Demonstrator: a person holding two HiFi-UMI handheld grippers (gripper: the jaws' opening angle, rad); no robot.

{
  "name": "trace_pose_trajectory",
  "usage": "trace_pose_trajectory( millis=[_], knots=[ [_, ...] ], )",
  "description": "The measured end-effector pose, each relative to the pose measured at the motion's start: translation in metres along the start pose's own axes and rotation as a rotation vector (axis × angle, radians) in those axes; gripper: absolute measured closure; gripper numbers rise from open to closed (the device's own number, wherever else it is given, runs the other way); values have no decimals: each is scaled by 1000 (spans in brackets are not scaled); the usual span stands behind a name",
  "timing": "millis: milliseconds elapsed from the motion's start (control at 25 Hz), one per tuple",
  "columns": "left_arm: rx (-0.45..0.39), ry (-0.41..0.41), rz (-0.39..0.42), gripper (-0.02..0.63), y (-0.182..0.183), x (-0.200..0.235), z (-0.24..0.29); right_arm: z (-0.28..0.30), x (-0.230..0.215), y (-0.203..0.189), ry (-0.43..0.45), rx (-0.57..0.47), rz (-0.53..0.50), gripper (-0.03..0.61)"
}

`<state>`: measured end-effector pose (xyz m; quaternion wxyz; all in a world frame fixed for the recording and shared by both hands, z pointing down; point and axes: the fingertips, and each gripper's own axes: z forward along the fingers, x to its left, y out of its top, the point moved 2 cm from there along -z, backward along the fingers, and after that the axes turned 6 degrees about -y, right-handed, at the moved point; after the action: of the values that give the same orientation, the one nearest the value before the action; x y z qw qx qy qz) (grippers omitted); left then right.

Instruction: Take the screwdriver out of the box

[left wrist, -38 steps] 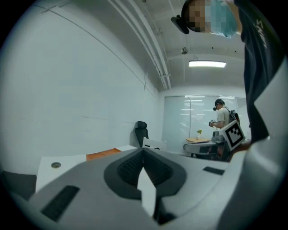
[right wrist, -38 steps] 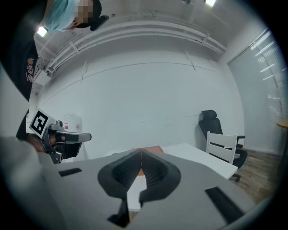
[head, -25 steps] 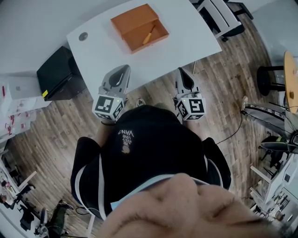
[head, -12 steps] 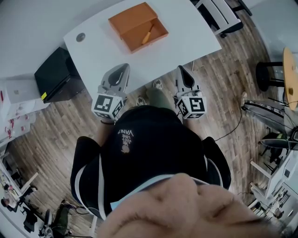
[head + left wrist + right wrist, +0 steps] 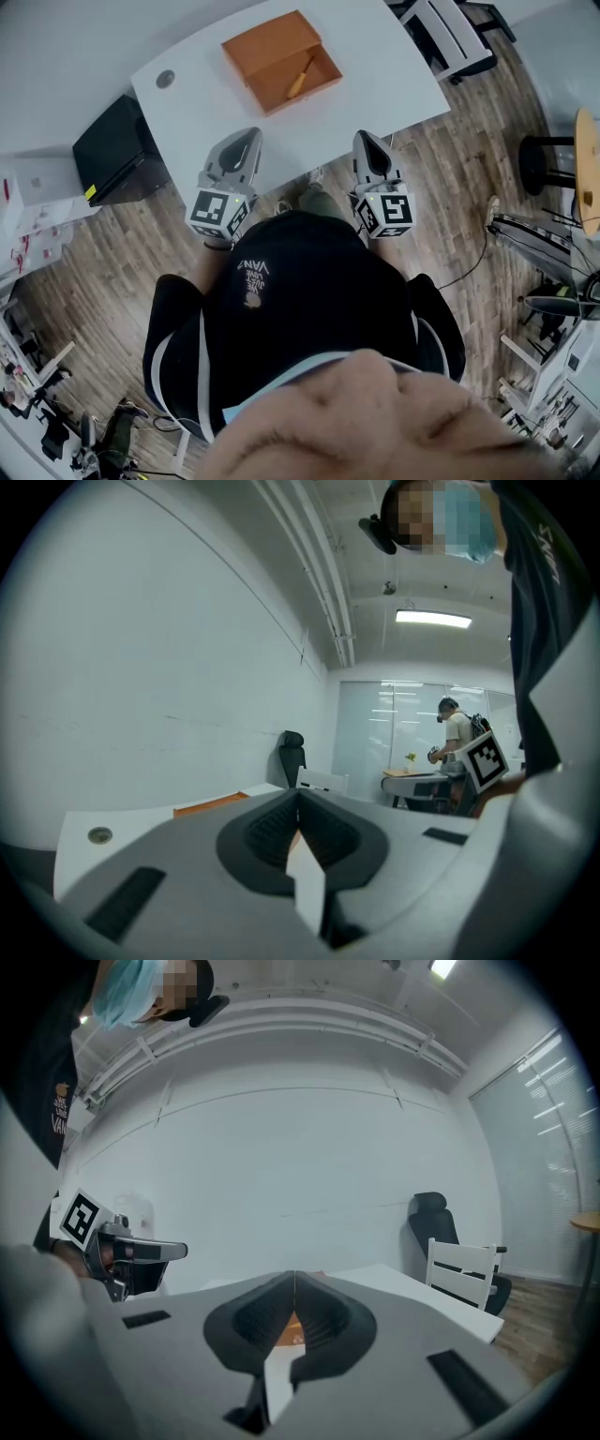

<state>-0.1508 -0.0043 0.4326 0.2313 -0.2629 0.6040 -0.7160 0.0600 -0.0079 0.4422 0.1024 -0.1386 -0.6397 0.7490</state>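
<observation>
— While the screwdriver (image 5: 300, 77) is lying in the open box (image 5: 277, 88) on the desk (image 5: 380, 67), what else is showing?
— Left tongs (image 5: 250, 135) and right tongs (image 5: 363, 138) are hovering at its near edge, both pinched together, empty.

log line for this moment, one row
stage: pre-grasp | left gripper: shut, empty | right gripper: shut, empty | screwdriver: in open box on table, untouched

Place: office-style lab room
Landmark: white table (image 5: 375, 75)
Floor: wood planks (image 5: 469, 187) all round the table
Left of table: low black cabinet (image 5: 117, 150)
Far end of table: black office chair (image 5: 430, 1222), white chair (image 5: 464, 1274)
Beyond table: glass partition (image 5: 375, 733), second person (image 5: 457, 731) at a desk
Above table: strip light (image 5: 433, 619), ceiling pipes (image 5: 319, 564)
</observation>
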Motion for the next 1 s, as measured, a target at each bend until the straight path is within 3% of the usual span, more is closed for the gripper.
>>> trace_pose_trajectory(
  millis=[1000],
  knots=[
    [-9,68,-10,597,20,38,83,90,-53,24,89,-18,-12,568]
  ],
)
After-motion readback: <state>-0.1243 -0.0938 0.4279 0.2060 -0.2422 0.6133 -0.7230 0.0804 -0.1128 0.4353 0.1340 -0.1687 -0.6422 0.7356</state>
